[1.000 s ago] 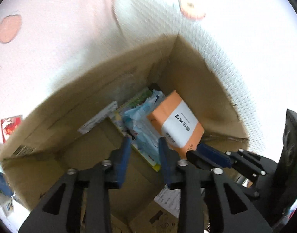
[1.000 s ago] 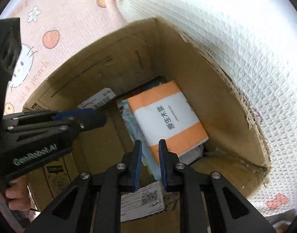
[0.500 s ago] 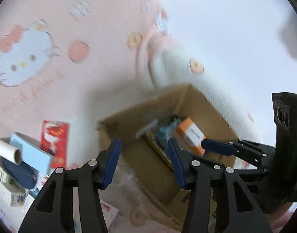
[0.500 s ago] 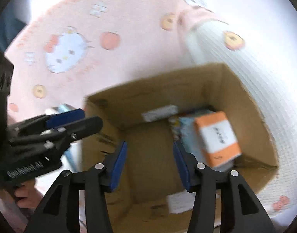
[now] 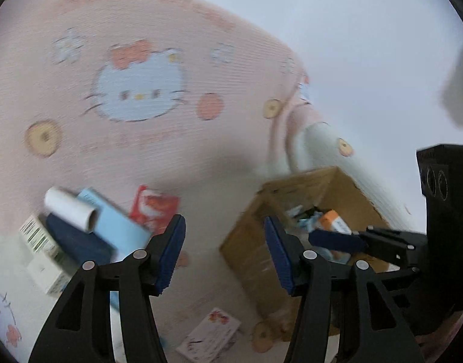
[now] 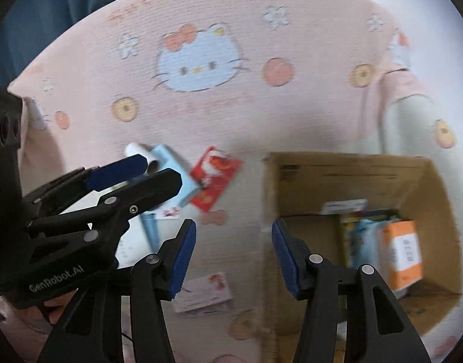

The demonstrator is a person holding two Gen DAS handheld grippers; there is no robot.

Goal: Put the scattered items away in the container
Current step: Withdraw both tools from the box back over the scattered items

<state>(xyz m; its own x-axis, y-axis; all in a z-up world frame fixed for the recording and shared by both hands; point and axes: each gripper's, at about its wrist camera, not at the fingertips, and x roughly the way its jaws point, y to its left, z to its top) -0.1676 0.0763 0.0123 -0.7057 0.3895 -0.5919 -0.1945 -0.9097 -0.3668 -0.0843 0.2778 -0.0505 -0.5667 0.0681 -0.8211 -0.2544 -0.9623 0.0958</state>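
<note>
An open cardboard box (image 5: 295,183) (image 6: 337,175) stands on the right, with an orange-and-white pack (image 5: 334,222) (image 6: 403,254) and bluish packets inside. To its left lie a red packet (image 5: 154,208) (image 6: 216,178), a light blue book (image 5: 116,224) (image 6: 171,163), a white roll (image 5: 71,208) (image 6: 137,151), a dark blue item (image 5: 77,242) and a barcoded white box (image 5: 41,242). My left gripper (image 5: 224,252) (image 6: 153,174) hangs above the bedding between pile and box; its jaws are opening and hold nothing. My right gripper (image 6: 234,258) (image 5: 346,242) hovers by the box's left wall, jaws opening, also with nothing in them.
Everything rests on a pink cat-print blanket (image 5: 140,90) that meets a white waffle cover (image 5: 322,139) behind the box. A small printed card (image 5: 210,331) (image 6: 204,293) lies near the front. A person's hand (image 6: 59,305) holds the left gripper's handle. Blue fabric (image 6: 65,6) shows at the top left.
Both grippers have pulled up out of the box and swung left toward the scattered pile. Both pairs of jaws have widened, the right from nearly shut. The orange pack stays in the box.
</note>
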